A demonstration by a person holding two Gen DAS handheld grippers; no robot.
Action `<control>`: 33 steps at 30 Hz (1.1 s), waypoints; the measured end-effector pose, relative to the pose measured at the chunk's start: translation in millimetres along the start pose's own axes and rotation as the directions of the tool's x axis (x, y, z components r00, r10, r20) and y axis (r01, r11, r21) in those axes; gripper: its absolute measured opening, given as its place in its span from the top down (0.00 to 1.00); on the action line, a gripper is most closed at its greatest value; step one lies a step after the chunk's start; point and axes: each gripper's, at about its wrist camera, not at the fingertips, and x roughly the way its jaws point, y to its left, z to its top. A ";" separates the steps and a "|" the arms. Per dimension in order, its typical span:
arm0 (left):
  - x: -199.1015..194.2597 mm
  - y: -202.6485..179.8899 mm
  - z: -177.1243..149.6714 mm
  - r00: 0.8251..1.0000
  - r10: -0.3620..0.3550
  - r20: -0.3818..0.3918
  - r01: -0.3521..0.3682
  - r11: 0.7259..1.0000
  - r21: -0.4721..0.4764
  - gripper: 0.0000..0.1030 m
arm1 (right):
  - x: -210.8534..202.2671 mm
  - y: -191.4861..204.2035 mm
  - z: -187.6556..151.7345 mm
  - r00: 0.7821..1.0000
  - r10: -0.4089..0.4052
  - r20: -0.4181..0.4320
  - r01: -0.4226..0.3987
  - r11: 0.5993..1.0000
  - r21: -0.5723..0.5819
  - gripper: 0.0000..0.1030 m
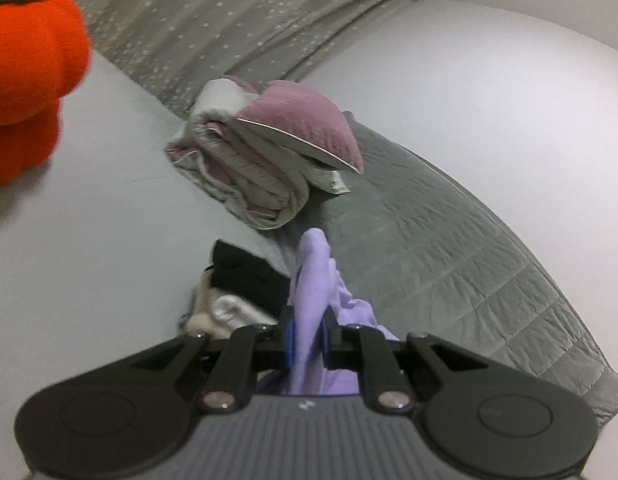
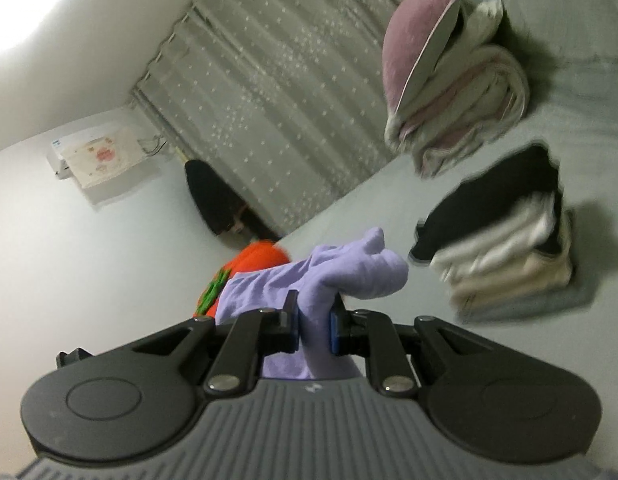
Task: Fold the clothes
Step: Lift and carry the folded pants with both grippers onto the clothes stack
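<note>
Nearest the lens in each wrist view is the gripper's own black and grey body, its jaws closed on lilac cloth. The left gripper (image 1: 309,336) pinches a bunched fold of the lilac garment (image 1: 315,280), which rises in a rumpled ridge ahead of the blue pads and spills off to the right below them. The right gripper (image 2: 313,330) clamps another part of the same garment (image 2: 341,270), whose free end juts forward in a soft lump. The cloth is held up off the bed in both views.

Beneath lies the bed (image 1: 89,240), covered in a smooth pale grey sheet. A grey quilted blanket (image 1: 449,240) spreads over its right side in the left view. Behind the bed hangs a grey curtain (image 2: 277,120) dotted with small white stars. A folded duvet in mauve and off-white (image 1: 261,160) sits on the bed near the curtain. A stack of folded clothes (image 2: 509,248), black on top with white and cream below, rests on the sheet near the duvet. An orange plush pumpkin (image 1: 25,80) with a green top sits at the bed's far side.
</note>
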 end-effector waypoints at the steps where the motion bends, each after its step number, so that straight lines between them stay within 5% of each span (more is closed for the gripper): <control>1: 12.0 -5.1 5.8 1.000 -0.004 -0.001 0.004 1.000 0.005 0.88 | 1.0 -3.5 9.3 1.000 -0.007 0.010 0.007 1.000 -0.007 0.84; 13: 132.5 -26.5 54.8 1.000 -0.012 -0.024 0.014 0.999 0.044 0.88 | 40.7 -51.3 97.5 0.992 -0.072 0.102 0.081 0.994 -0.080 0.84; 22: 227.5 9.9 58.6 0.991 0.103 -0.083 -0.097 0.993 0.072 0.87 | 92.2 -121.6 109.7 0.976 -0.198 0.095 0.204 0.978 -0.051 0.83; 28: 258.3 43.2 42.3 0.939 0.335 -0.075 -0.323 0.937 0.135 0.85 | 125.5 -168.4 101.1 0.947 -0.314 0.069 0.317 0.947 -0.043 0.78; 30: 256.7 48.9 39.1 0.929 0.364 -0.072 -0.349 0.924 0.158 0.81 | 124.6 -177.9 97.6 0.937 -0.342 0.072 0.345 0.938 -0.038 0.77; 33: 244.7 48.6 37.9 0.926 0.375 -0.048 -0.361 0.915 0.180 0.67 | 111.1 -182.6 96.7 0.929 -0.358 0.093 0.361 0.932 -0.029 0.61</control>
